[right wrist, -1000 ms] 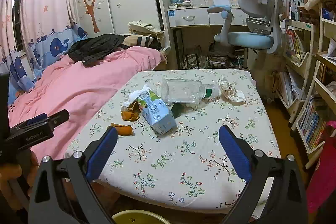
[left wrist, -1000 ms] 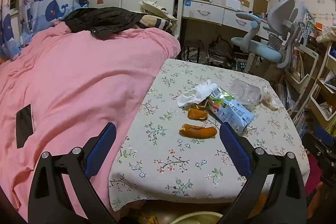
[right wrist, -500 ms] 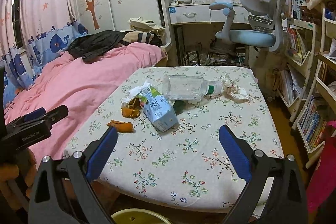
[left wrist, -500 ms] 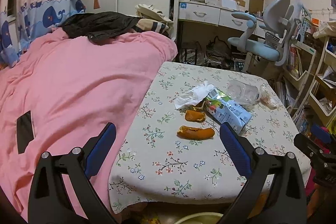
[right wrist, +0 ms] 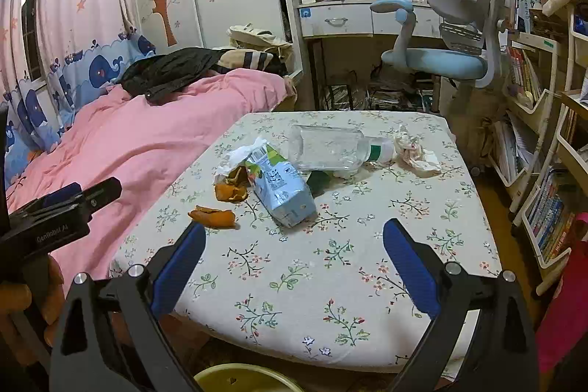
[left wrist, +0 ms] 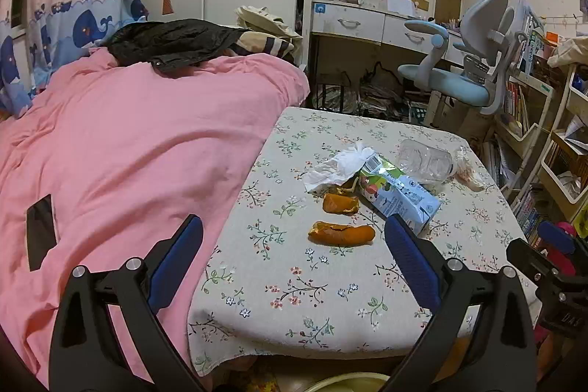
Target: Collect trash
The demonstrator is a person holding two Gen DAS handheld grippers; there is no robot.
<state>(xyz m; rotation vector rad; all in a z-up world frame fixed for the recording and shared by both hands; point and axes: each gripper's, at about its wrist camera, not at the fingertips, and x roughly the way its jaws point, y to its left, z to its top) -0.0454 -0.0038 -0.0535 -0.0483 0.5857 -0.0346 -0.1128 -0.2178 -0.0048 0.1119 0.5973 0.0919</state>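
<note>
Trash lies on a floral-cloth table (left wrist: 330,289) (right wrist: 330,281): two orange peels (left wrist: 341,233) (right wrist: 213,217), a blue-green carton (left wrist: 398,197) (right wrist: 281,188), a clear plastic bottle (left wrist: 426,160) (right wrist: 330,147) on its side, white tissue (left wrist: 338,164) (right wrist: 239,153) and crumpled paper (right wrist: 415,153). My left gripper (left wrist: 294,248) is open and empty, above the table's near left edge, short of the peels. My right gripper (right wrist: 292,252) is open and empty, above the table's near side, short of the carton.
A yellow-green bin rim (right wrist: 242,379) (left wrist: 349,382) shows below the table's near edge. A pink bed (left wrist: 121,153) adjoins the table's left side. A blue desk chair (right wrist: 448,57) and bookshelves (right wrist: 544,171) stand at the right.
Both grippers have moved slightly closer to the table, and the trash appears a little larger. Both stay open; nothing was picked up.
</note>
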